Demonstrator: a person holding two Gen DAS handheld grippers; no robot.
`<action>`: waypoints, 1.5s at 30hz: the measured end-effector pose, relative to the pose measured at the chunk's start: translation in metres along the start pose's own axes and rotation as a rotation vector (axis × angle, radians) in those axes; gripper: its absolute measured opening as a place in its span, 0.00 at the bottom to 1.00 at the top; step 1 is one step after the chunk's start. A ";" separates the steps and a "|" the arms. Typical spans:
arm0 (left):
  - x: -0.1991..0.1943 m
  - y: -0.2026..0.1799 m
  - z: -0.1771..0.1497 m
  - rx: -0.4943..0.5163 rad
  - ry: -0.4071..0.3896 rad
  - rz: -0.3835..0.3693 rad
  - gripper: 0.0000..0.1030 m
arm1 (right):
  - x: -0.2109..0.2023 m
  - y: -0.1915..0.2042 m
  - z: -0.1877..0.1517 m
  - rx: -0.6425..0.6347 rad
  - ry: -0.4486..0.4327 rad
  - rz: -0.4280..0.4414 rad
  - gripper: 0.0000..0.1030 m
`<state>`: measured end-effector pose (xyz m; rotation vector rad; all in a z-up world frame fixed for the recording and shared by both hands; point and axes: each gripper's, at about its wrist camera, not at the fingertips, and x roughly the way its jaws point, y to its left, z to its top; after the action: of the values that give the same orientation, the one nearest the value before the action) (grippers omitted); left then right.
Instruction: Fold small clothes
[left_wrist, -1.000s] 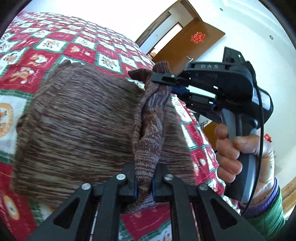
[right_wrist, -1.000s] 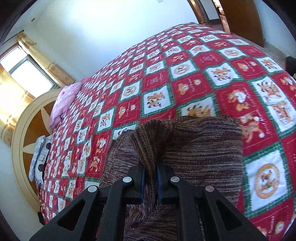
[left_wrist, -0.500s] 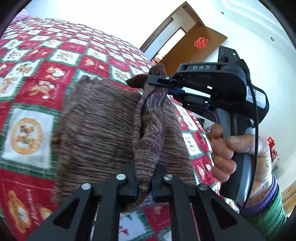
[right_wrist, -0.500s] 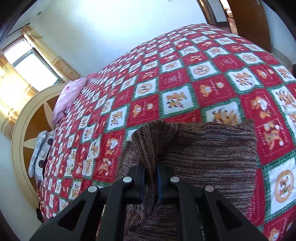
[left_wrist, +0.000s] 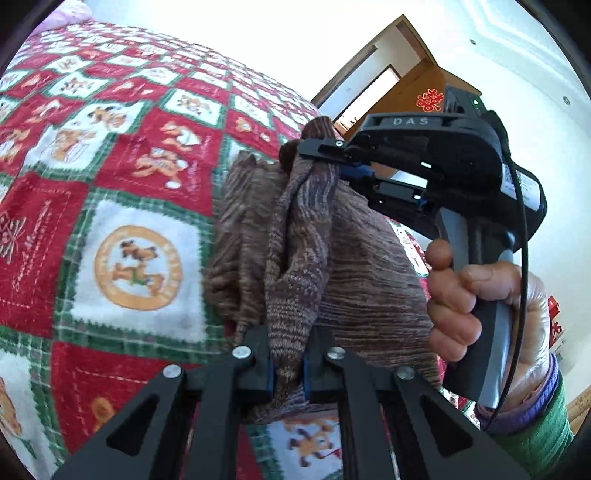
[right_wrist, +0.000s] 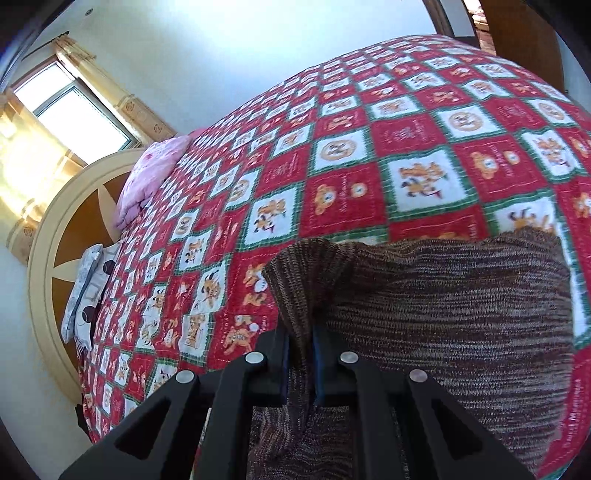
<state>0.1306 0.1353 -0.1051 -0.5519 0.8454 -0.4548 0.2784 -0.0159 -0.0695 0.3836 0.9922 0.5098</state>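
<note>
A brown striped knit garment (left_wrist: 369, 280) hangs lifted above the red checked bedspread (left_wrist: 122, 184). My left gripper (left_wrist: 287, 369) is shut on one bunched ribbed edge of it. My right gripper (left_wrist: 317, 155) shows in the left wrist view, held by a hand, shut on the edge's other end; the ribbed edge stretches between the two. In the right wrist view my right gripper (right_wrist: 300, 363) pinches the ribbed edge, and the garment (right_wrist: 461, 325) drapes down to the right onto the bedspread (right_wrist: 369, 166).
A pink pillow (right_wrist: 147, 184) and a grey patterned pillow (right_wrist: 86, 291) lie by the round headboard (right_wrist: 48, 229). A window (right_wrist: 74, 110) is behind it. An open wooden door (left_wrist: 410, 92) stands past the bed's far end.
Both grippers have lifted the garment higher and drawn it across the bed. More bedspread shows to its left in the left wrist view. Both grips are unchanged.
</note>
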 end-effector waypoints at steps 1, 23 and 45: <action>0.002 0.002 -0.002 -0.002 0.003 -0.002 0.10 | 0.007 0.002 -0.002 -0.008 0.012 -0.001 0.10; 0.005 0.026 -0.001 -0.108 -0.023 -0.106 0.13 | -0.024 0.006 -0.008 -0.065 -0.113 0.076 0.14; 0.010 0.038 0.000 -0.135 -0.033 -0.126 0.14 | -0.052 -0.003 -0.073 -0.027 -0.081 0.086 0.13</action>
<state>0.1423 0.1587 -0.1343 -0.7383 0.8159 -0.5046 0.1930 -0.0423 -0.0713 0.4208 0.8930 0.5808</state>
